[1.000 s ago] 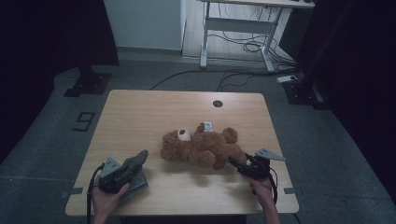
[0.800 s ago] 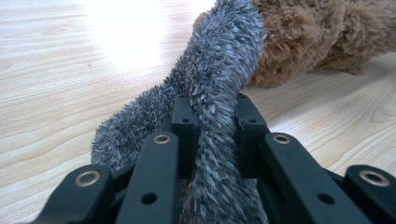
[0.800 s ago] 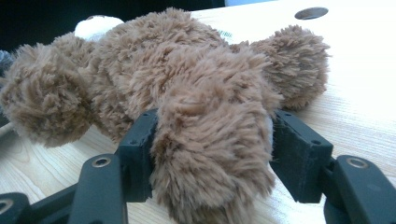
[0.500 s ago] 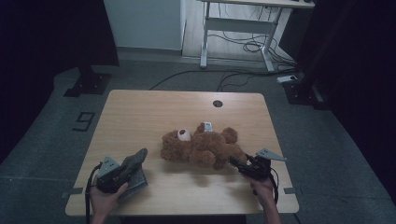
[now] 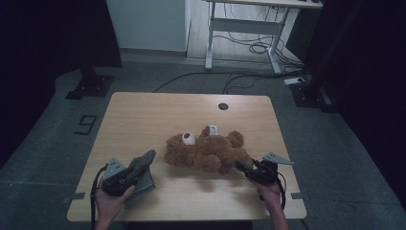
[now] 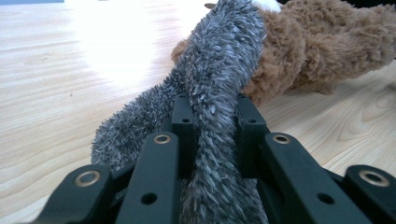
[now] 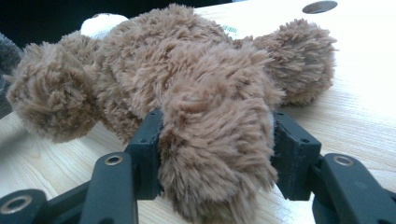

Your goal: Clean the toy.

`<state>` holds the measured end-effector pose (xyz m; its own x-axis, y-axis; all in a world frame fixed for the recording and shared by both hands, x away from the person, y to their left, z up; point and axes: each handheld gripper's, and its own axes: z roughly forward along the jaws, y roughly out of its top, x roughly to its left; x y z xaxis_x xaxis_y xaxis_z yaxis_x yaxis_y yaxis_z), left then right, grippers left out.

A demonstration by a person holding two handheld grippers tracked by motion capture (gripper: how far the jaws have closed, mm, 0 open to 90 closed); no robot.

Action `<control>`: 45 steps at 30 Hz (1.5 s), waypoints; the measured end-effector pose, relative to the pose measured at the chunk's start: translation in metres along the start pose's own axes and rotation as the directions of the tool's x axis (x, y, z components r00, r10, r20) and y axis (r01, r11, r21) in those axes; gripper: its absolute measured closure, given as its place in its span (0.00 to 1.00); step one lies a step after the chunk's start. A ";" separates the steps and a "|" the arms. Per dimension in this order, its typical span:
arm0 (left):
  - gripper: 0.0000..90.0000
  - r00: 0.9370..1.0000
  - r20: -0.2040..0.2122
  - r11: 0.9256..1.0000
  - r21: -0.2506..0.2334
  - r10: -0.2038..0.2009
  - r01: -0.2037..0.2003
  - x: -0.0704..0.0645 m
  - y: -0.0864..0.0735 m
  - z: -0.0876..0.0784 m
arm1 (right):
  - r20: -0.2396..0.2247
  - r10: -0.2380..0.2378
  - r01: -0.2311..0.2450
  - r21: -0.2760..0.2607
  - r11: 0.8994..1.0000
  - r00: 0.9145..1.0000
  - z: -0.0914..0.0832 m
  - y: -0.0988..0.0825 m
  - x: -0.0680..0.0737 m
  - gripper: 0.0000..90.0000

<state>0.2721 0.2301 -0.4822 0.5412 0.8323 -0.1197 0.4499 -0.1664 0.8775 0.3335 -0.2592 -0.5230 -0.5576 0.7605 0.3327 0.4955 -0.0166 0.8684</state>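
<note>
In the high view, a brown teddy bear [image 5: 207, 151] is lying on its back near the middle of the wooden table [image 5: 158, 115], with a small white tag [image 5: 212, 129] just behind it and a round cable hole [image 5: 223, 106] farther back. The left gripper [image 5: 141, 165] is sitting at the near left of the table, holding a grey furry cloth [image 5: 140, 166] that is pointing toward the bear's head, close to it but not clearly touching. The right gripper [image 5: 242, 166] is reaching the bear's near leg from the near right; a desk frame [image 5: 249, 28] and loose cables [image 5: 249, 48] are standing on the floor beyond the table. In the left gripper view, the jaws are pinching the grey furry cloth [image 6: 215, 93] tightly, and the cloth is blocking much of the teddy bear [image 6: 317, 46] behind it. In the right gripper view, the jaws are flanking one plush leg of the teddy bear [image 7: 215, 140], their pads pressing into the fur on both sides, having just been closing on it. Compared with a second earlier, bear, cloth and both hands are lying where they were.
</note>
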 end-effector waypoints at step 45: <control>0.83 0.984 0.119 0.989 0.056 0.131 -0.138 -0.080 0.064 0.120 | -0.034 0.014 -0.014 0.001 1.000 0.999 0.006 0.004 -0.006 0.63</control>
<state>0.3430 0.0896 -0.4719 0.6759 0.7347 -0.0583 0.4101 -0.3092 0.8580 0.3429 -0.2600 -0.5241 -0.5732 0.7375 0.3572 0.5036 -0.0269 0.8635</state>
